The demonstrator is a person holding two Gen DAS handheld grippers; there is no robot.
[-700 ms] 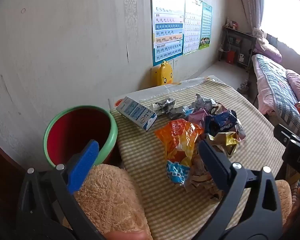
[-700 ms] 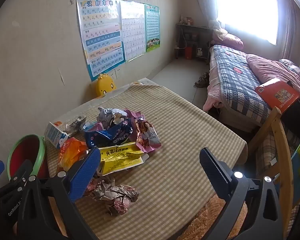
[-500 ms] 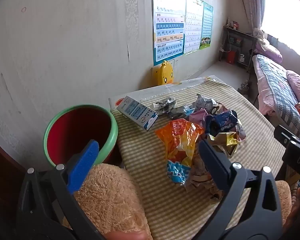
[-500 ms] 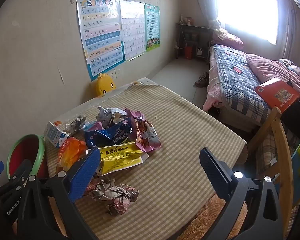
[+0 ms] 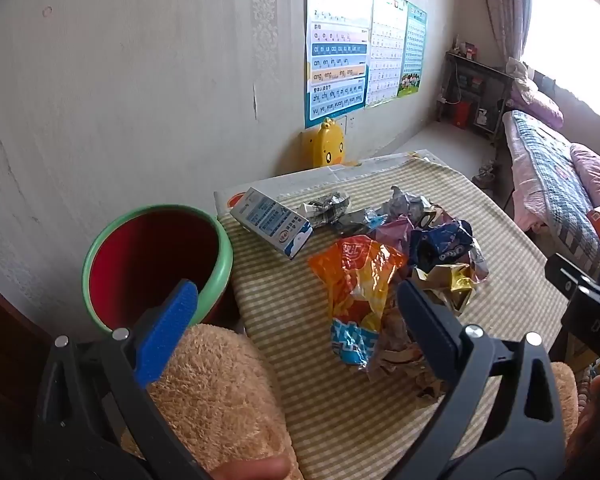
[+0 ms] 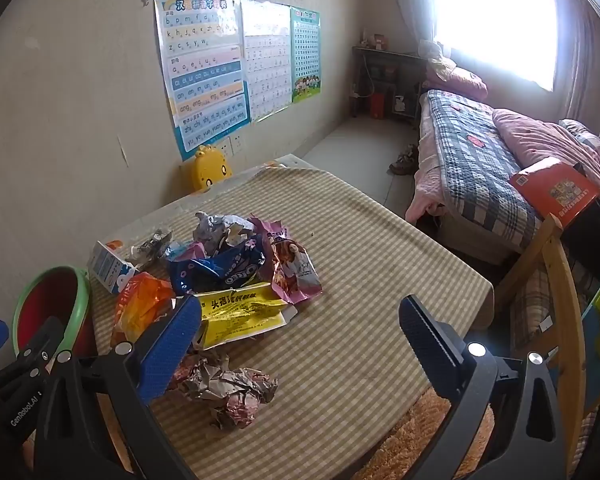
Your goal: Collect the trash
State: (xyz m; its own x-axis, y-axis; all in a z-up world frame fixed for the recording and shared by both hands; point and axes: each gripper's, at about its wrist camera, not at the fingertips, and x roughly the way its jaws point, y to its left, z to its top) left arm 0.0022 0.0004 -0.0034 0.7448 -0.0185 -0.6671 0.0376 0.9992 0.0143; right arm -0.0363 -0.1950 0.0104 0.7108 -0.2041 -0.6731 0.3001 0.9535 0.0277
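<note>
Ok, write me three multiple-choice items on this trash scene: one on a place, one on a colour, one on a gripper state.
1. Where is the green-rimmed red plastic bin?
A. on the bed
B. beside the checked table's edge near the wall
C. under the window

2. What colour is the flattened printed wrapper nearest the right gripper?
A. yellow
B. white
C. black

3. How is the left gripper?
A. shut on the carton
B. shut, holding nothing
C. open, holding nothing

Answers: 1 B, the bin sits against the table's wall-side corner; 2 A, its printed face is yellow; 3 C, its fingers stand wide apart.
</note>
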